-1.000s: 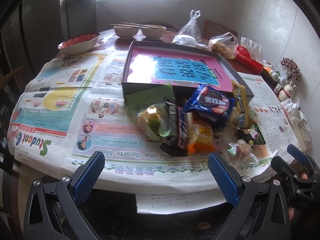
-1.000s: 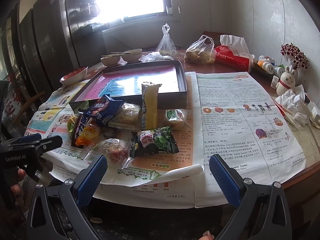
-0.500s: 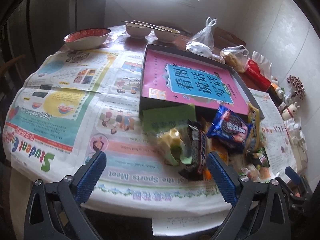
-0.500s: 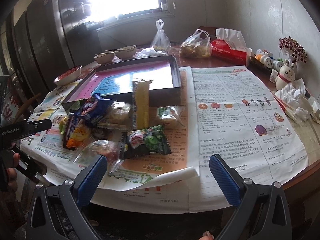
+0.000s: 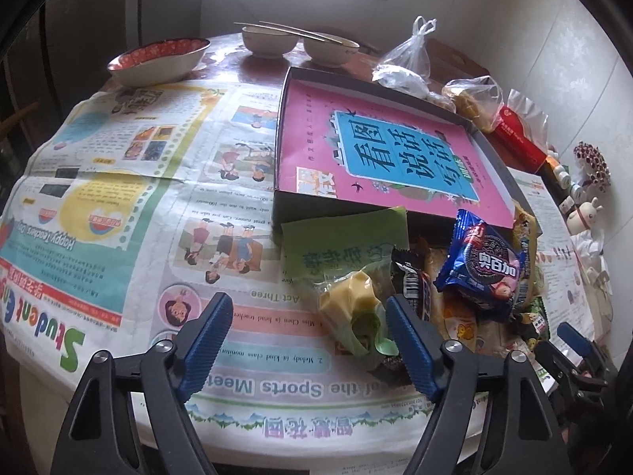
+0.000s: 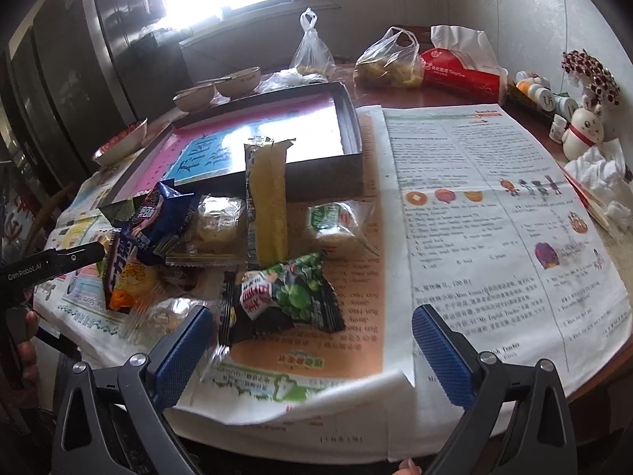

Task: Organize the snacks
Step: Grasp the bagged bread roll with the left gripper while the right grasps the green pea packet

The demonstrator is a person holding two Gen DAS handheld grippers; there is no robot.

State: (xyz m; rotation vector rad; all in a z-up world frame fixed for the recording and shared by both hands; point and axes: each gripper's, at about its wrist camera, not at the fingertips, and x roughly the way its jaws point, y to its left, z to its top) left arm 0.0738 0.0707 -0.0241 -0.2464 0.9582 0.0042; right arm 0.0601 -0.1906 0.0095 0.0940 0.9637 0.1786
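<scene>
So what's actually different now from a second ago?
The left gripper has moved forward over the table, closing in on the yellow snack bag. The right gripper has edged toward the green pea packet. Both remain open, holding nothing. The snack pile and the box lie as before.

Right hand-held gripper (image 6: 306, 350) gaped wide at lower centre, green pea packet (image 6: 290, 295) just above, snack pile (image 6: 190, 233) at left
</scene>
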